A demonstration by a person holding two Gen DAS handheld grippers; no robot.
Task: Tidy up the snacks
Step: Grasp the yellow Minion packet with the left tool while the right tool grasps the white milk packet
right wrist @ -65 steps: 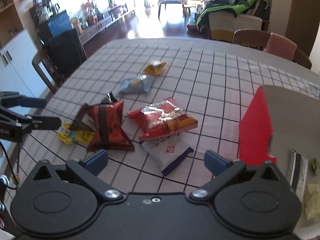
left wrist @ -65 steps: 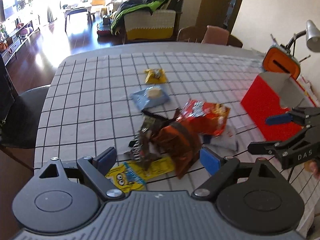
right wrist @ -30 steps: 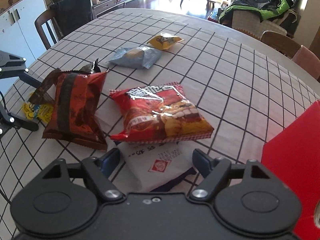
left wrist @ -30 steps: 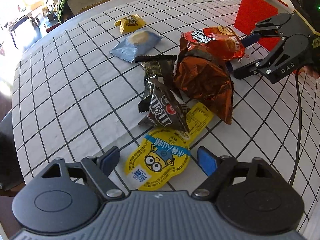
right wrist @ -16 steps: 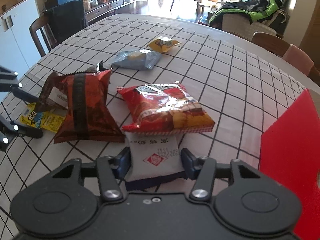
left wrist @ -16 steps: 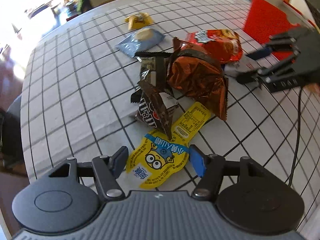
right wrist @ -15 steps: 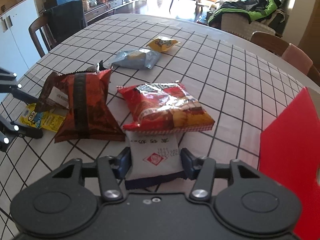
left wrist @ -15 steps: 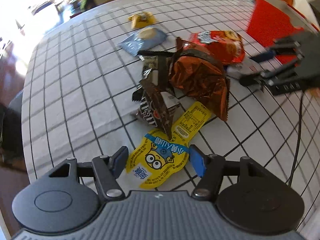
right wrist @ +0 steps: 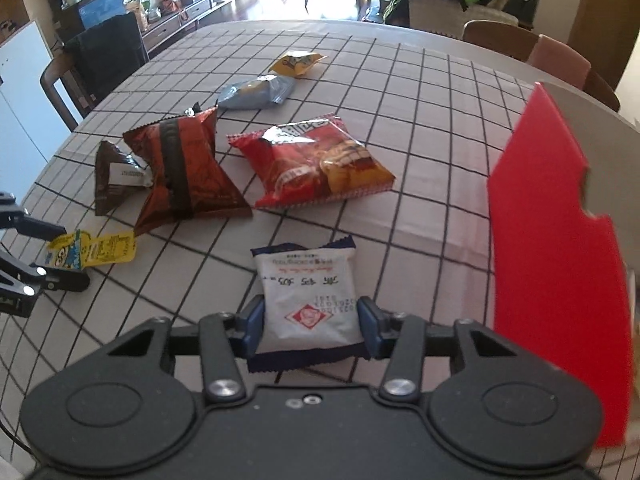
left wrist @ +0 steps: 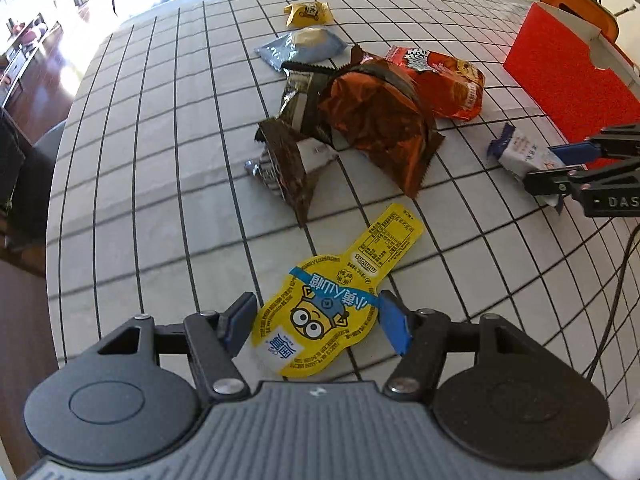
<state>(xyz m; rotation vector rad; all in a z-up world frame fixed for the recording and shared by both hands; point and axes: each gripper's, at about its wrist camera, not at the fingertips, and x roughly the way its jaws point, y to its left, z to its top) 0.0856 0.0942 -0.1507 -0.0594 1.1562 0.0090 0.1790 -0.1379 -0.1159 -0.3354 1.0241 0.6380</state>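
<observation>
My left gripper (left wrist: 316, 322) is shut on the yellow Minions packet (left wrist: 328, 304) and holds it above the checked tablecloth (left wrist: 160, 160). My right gripper (right wrist: 311, 322) is shut on a white packet with blue ends (right wrist: 310, 288), lifted clear of the pile; it also shows in the left wrist view (left wrist: 520, 152). Left on the table are a brown-orange chip bag (right wrist: 182, 168), a red chip bag (right wrist: 316, 164), a dark M&M's bag (left wrist: 292, 164), a light blue packet (right wrist: 256, 92) and a small yellow packet (right wrist: 296, 62).
A red open box (right wrist: 556, 248) stands at the right, close to my right gripper; it also shows in the left wrist view (left wrist: 568, 76). An orange object (left wrist: 580, 0) sits behind it. Chairs stand around the table's far edge.
Both grippers have closed on their packets and pulled back and up. The Minions packet has come out from under the chip bags, and the white packet from under the red bag.
</observation>
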